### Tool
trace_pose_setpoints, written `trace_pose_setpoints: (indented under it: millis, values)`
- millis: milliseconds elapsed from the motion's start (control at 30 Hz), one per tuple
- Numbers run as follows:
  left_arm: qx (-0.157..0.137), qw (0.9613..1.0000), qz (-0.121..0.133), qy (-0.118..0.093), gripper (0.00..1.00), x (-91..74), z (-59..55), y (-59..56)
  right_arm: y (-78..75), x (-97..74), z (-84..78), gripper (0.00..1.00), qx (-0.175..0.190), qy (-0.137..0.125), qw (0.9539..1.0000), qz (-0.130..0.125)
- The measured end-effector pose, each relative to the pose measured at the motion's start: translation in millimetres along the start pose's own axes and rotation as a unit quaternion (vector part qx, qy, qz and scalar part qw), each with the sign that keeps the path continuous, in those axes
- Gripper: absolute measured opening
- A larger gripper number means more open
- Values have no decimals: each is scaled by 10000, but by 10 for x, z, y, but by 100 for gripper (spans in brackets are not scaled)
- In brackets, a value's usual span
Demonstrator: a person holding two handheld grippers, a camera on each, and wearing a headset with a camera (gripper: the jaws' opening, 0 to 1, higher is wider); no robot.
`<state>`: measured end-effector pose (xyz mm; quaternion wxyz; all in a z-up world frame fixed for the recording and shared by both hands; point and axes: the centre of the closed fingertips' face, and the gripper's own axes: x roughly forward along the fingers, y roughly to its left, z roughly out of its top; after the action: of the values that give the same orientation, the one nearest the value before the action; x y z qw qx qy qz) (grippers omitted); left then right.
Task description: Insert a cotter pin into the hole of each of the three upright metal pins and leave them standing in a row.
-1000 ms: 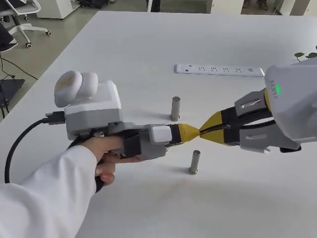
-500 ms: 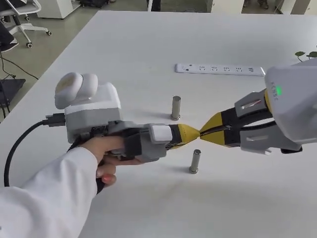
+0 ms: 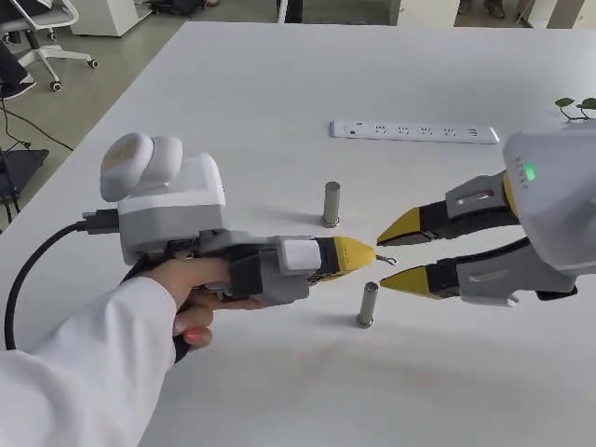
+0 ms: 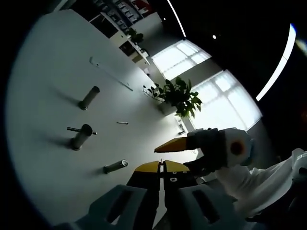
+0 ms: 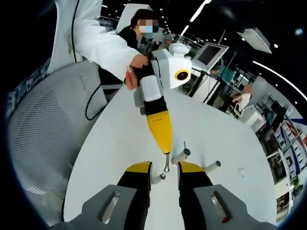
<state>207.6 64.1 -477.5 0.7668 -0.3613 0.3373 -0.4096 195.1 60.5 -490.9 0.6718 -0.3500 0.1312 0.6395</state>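
The cotter pin (image 3: 386, 260) hung in the air above the desk (image 3: 233, 112), between the far metal pin (image 3: 331, 204) and the near metal pin (image 3: 368, 304). It was pinched in the pressed-together tips of the left tool (image 3: 371, 253), with a short end poking out. We judged that grip was taken so the left tool alone could carry it to a pin's hole. The right tool (image 3: 382, 264) stood with its jaws spread to either side of the cotter pin, not touching it. Half a second earlier those jaws had been closed against the left tool's tips, so the hand-over looked done.
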Motion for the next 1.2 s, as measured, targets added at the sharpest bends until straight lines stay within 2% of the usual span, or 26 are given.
trace_pose_setpoints:
  millis: [67,100,167,200,267,300,367,433,500,600,733,800,833,900,933,967,1033,1067,1133,1167,1200]
  values:
    - [321,9994,-93,51,0,-5,5,-63,26,-8,-13,19,432,-158,9987,238]
    - [507,9986,-94,82,0,-6,6,-74,15,-18,-2,18,520,-210,9982,230]
    - [877,9959,-181,153,0,-12,2,-135,47,-42,32,17,906,-362,9946,365]
    - [1108,9934,-218,192,0,-17,1,-170,25,-52,41,17,989,-427,9937,319]
    - [1379,9898,-303,210,0,-23,7,-228,-2,-74,12,15,1094,-487,9921,382]
    - [1463,9883,-369,229,0,-28,7,-270,17,-73,55,14,1109,-487,9920,351]
    - [1476,9877,-436,260,0,-31,4,-311,52,-78,56,12,1146,-487,9913,424]
    - [1709,9836,-399,429,0,-32,-36,-301,115,-90,90,7,1365,-632,9869,580]
    - [1875,9800,-410,519,0,-27,-71,-307,134,-95,77,1,1420,-659,9857,621]
    - [2115,9745,-447,604,0,-24,-117,-316,184,-99,74,0,1485,-667,9841,709]
    - [2226,9713,-464,700,0,-23,-158,-299,247,-99,64,0,1508,-645,9831,808]
    - [2429,9655,-474,806,0,-25,-199,-284,273,-96,60,0,1541,-635,9823,861]
    - [2481,9641,-468,824,0,-25,-206,-278,280,-95,59,0,1538,-634,9823,865]
    - [2673,9579,-437,952,0,-31,-244,-253,310,-96,70,0,1592,-657,9806,932]
    - [2876,9512,-401,1040,0,-38,-267,-220,315,-100,85,0,1630,-701,9796,947]
    - [2891,9507,-419,1042,0,-38,-276,-228,321,-103,91,0,1654,-712,9789,968]
    - [2823,9527,-476,1019,0,-47,-274,-243,341,-110,99,0,1672,-718,9780,1019]
    - [2883,9509,-504,1009,0,-54,-274,-247,350,-112,107,0,1660,-722,9781,1032]
    - [3140,9425,-563,998,0,-59,-281,-253,368,-112,112,0,1634,-699,9782,1072]
    - [3344,9353,-584,995,0,-60,-289,-253,378,-110,111,0,1603,-669,9787,1092]
    - [3407,9328,-595,1013,0,-64,-303,-257,386,-109,112,0,1594,-651,9787,1114]
